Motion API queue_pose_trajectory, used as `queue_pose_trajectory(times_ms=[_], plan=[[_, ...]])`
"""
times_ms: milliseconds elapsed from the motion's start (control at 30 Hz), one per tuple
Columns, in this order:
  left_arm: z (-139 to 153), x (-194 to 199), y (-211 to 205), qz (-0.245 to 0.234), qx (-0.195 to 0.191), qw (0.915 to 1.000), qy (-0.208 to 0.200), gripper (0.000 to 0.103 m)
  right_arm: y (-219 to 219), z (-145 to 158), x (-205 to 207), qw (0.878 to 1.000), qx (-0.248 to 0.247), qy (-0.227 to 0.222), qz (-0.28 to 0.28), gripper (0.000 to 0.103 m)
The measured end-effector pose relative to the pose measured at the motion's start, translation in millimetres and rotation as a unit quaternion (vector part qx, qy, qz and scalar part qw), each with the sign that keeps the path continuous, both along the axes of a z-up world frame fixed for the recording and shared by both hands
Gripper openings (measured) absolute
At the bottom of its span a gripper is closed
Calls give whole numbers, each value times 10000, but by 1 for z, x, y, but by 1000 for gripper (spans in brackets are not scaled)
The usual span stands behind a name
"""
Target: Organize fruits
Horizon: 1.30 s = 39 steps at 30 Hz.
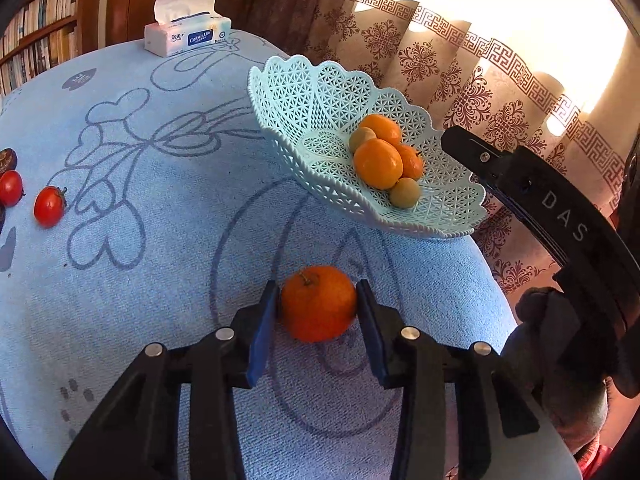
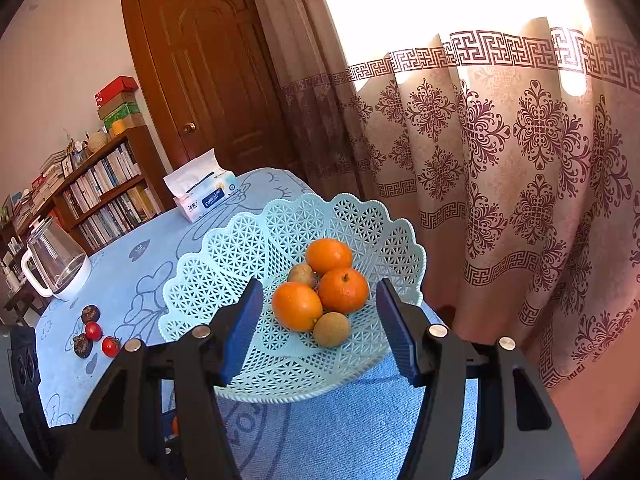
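Observation:
An orange (image 1: 318, 304) with a short stem sits on the blue tablecloth (image 1: 160, 280), close in front of the basket. My left gripper (image 1: 317, 292) is shut on it, with a blue pad against each side. The pale blue lattice basket (image 1: 288, 92) holds three oranges (image 2: 297, 306) and some small brownish-green fruits (image 2: 331, 329). My right gripper (image 2: 320, 292) hovers open over the near part of the basket (image 2: 224, 256), nothing between its pads. One of its black fingers (image 1: 520, 188) shows at the right of the left wrist view.
Two red tomatoes (image 1: 49, 206) and two dark round fruits (image 2: 90, 314) lie at the table's left side. A tissue pack (image 1: 188, 38) sits at the far edge, a glass kettle (image 2: 56, 264) at the left. A patterned curtain (image 2: 520, 160) hangs behind the basket.

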State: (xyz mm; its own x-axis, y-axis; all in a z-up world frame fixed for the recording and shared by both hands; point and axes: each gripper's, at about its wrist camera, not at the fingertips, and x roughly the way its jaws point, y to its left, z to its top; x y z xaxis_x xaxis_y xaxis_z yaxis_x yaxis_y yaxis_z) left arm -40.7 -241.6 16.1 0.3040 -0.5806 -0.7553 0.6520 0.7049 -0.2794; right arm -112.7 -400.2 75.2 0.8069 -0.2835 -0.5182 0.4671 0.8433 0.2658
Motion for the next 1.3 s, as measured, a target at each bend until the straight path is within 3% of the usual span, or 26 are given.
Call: queue_pose_trajectory(times_ms=[267,533,767,933,1067,1300], plan=[[11,-4,9,101,-71,9998,-126,39,-2,0,-3,9999,39,-61,-83,61],[53,2,19,417,-428,9971,-468,39,-6,-1,-7,9997,96,-105,-205,61],[76,15,-2,414,-573,9949,-723,39,-11,-3,-9,9992,213,-139,-303,61],[77,16,-21,285,-532,9949,-809,40,-14,-4,-11,9988,282,-161,-354,61],[73,14,-23,351,-557,9940,-877,58,-16,-5,-11,9986,347,-174,-366,61],[67,22,-14,555,-510,9941,-775,61,-16,-5,-10,9987,345,-159,-344,61]])
